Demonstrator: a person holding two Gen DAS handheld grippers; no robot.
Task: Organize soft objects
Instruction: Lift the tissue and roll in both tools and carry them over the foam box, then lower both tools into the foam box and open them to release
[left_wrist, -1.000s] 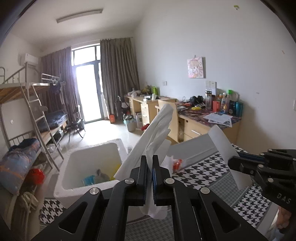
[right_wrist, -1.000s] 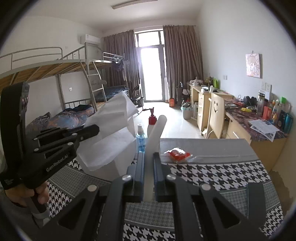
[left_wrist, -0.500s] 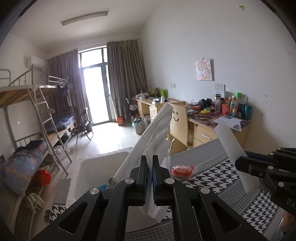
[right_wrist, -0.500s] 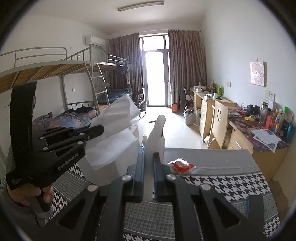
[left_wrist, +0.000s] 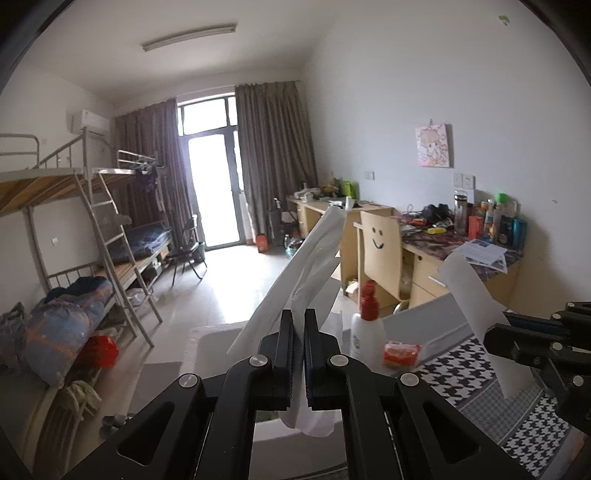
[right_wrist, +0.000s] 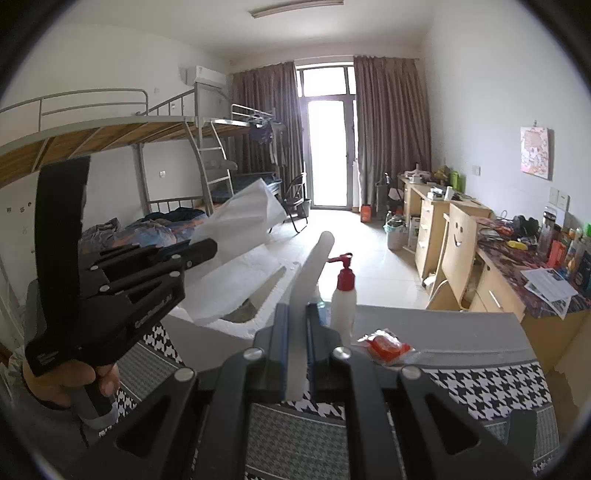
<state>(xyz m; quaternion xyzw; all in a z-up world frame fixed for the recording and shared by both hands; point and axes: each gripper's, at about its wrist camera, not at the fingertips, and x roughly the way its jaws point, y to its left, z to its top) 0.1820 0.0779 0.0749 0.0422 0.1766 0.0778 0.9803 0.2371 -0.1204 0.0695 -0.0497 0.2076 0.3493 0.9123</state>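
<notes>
A thin white soft sheet (left_wrist: 317, 254) stands up from my left gripper (left_wrist: 298, 317), which is shut on its lower part. In the right wrist view my right gripper (right_wrist: 297, 310) is shut on a white sheet edge (right_wrist: 314, 258) that I see edge-on. The left gripper (right_wrist: 199, 251), held by a hand (right_wrist: 62, 380), carries the wide crumpled sheet (right_wrist: 236, 225) above a white foam box (right_wrist: 221, 332). At the right of the left wrist view, the right gripper (left_wrist: 491, 332) pinches a white strip (left_wrist: 469, 288). Whether both parts are one sheet I cannot tell.
On the houndstooth tablecloth (right_wrist: 480, 387) stand a white pump bottle with a red top (right_wrist: 343, 295) and a red packet (right_wrist: 386, 345). The foam box (left_wrist: 207, 350) sits at the table's left. Behind are bunk beds (left_wrist: 92, 229), desks (left_wrist: 461, 251) and a chair (left_wrist: 382, 251).
Both grippers have risen and drawn back with the sheet still pinched. The foam box has dropped lower in view, and the pump bottle has come into the left wrist view.
</notes>
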